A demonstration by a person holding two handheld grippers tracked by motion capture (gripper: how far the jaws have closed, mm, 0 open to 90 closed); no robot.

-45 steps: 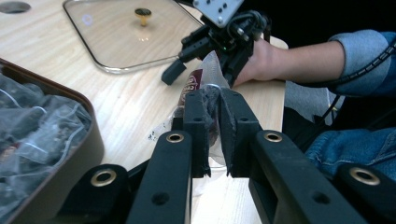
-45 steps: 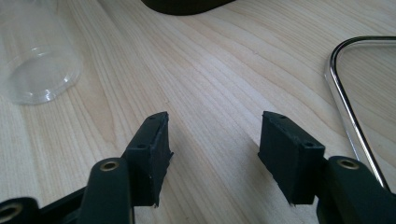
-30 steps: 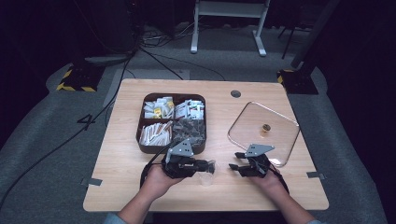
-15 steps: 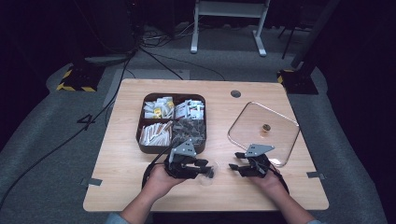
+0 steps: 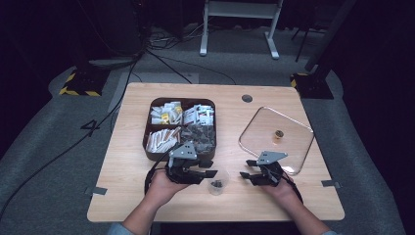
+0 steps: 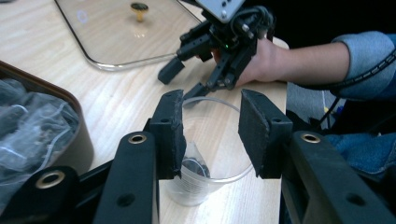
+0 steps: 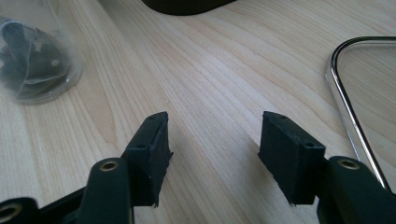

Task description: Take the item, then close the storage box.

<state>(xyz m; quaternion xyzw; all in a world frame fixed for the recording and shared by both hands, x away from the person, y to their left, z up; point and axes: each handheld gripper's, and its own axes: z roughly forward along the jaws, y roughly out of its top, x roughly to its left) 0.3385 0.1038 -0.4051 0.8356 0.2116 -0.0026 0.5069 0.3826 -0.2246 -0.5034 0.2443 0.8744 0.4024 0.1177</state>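
Sachet [image 6: 192,161], probably a tea bag, lies inside the plastic cup [image 6: 205,172]; left tool [image 6: 212,135] has just been opening above it, empty; right tool [image 7: 212,154] beside the cup waits open, empty.

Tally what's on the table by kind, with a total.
Trays: 1, tray with four packet-filled compartments
Glass lids: 1, lid
Clear cups: 1, cup, a dark packet inside
Tools: 2, left tool, right tool
Total: 5
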